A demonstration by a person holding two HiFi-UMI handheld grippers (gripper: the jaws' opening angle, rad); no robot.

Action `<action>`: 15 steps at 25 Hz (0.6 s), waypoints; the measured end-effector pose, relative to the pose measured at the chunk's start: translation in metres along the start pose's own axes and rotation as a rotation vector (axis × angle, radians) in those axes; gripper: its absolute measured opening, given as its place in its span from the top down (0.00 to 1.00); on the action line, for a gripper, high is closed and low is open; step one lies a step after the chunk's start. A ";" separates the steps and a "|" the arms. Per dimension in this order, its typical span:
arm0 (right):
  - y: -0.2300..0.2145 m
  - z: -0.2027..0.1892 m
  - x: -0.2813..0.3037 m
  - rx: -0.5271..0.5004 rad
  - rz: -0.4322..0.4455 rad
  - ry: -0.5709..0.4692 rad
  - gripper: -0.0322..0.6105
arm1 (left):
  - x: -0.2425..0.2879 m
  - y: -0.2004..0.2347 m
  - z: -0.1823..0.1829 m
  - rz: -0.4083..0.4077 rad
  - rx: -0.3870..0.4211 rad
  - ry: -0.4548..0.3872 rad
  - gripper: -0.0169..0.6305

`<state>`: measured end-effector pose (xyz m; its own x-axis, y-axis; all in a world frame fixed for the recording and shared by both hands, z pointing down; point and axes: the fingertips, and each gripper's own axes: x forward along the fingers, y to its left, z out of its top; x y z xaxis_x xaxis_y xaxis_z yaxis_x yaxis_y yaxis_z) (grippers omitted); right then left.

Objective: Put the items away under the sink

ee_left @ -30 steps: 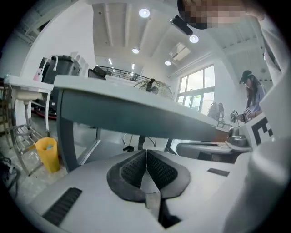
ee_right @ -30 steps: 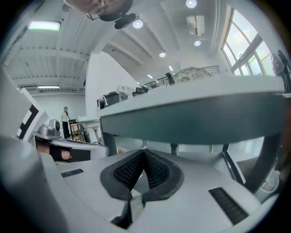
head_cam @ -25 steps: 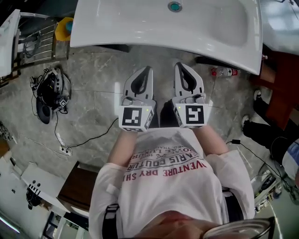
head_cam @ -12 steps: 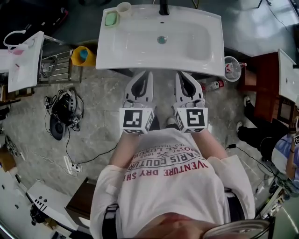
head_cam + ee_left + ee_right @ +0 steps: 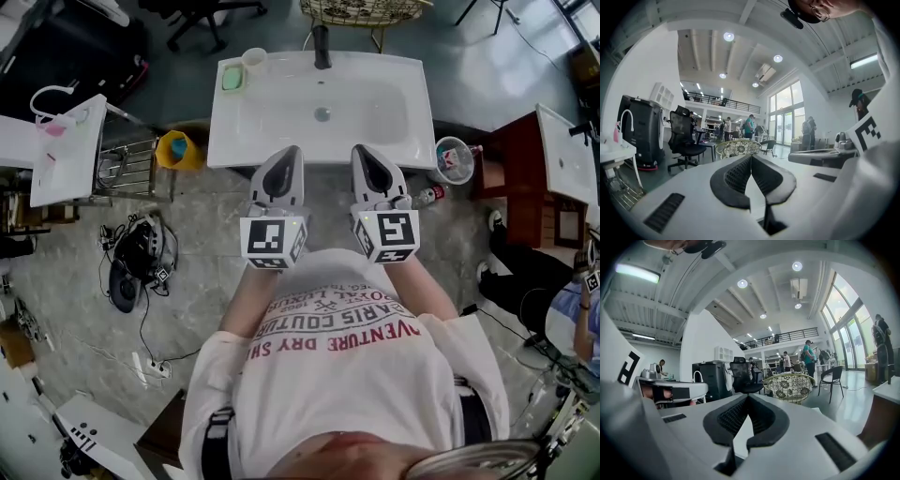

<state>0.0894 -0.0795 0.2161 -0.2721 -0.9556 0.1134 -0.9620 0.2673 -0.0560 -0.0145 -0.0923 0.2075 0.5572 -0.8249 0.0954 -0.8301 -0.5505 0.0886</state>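
The left gripper point(image 5: 288, 152) and right gripper point(image 5: 364, 151) are held side by side, jaws together and empty, with their tips in line with the front edge of a white sink point(image 5: 272, 127). A green soap dish point(image 5: 232, 79) and a cup point(image 5: 253, 62) sit at the sink's back left corner, and a black faucet point(image 5: 322, 47) stands at back centre. A red-capped bottle point(image 5: 429, 196) lies on the marble floor point(image 5: 187, 244), lower right of the sink.

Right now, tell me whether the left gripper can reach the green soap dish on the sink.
Probably yes: the left gripper, shut and empty, is at the sink's front edge, bare basin between it and the green soap dish.
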 end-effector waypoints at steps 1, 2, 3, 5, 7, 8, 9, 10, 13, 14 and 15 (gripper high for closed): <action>0.001 0.001 0.001 0.000 -0.001 -0.003 0.91 | 0.000 0.001 0.001 -0.002 0.007 -0.001 0.94; 0.003 0.003 0.001 -0.001 -0.004 -0.005 0.91 | -0.001 0.003 0.003 -0.005 0.012 -0.002 0.94; 0.004 0.004 0.002 -0.002 -0.008 -0.006 0.91 | -0.002 0.004 0.004 -0.010 0.017 -0.002 0.94; 0.008 0.004 -0.001 -0.003 -0.019 -0.005 0.91 | -0.006 0.004 0.005 -0.018 0.023 -0.002 0.94; 0.010 0.005 -0.007 -0.007 -0.028 -0.003 0.91 | -0.012 0.001 0.005 -0.021 0.025 -0.004 0.94; 0.011 0.005 -0.009 -0.009 -0.031 -0.003 0.91 | -0.013 0.000 0.005 -0.020 0.026 -0.006 0.94; 0.011 0.006 -0.010 -0.011 -0.035 -0.002 0.91 | -0.015 0.000 0.005 -0.019 0.025 -0.008 0.94; 0.010 0.007 -0.010 -0.013 -0.040 -0.002 0.91 | -0.015 0.001 0.006 -0.019 0.024 -0.009 0.94; 0.011 0.014 -0.006 -0.017 -0.056 0.001 0.91 | -0.013 0.007 0.012 -0.027 0.017 -0.005 0.94; 0.012 0.017 -0.004 -0.018 -0.062 0.003 0.91 | -0.013 0.009 0.013 -0.030 0.015 -0.003 0.94; 0.012 0.018 -0.003 -0.019 -0.067 0.004 0.91 | -0.013 0.010 0.014 -0.033 0.014 -0.002 0.94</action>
<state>0.0792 -0.0753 0.1973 -0.2073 -0.9709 0.1200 -0.9783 0.2052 -0.0297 -0.0308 -0.0891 0.1931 0.5841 -0.8066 0.0908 -0.8116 -0.5790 0.0779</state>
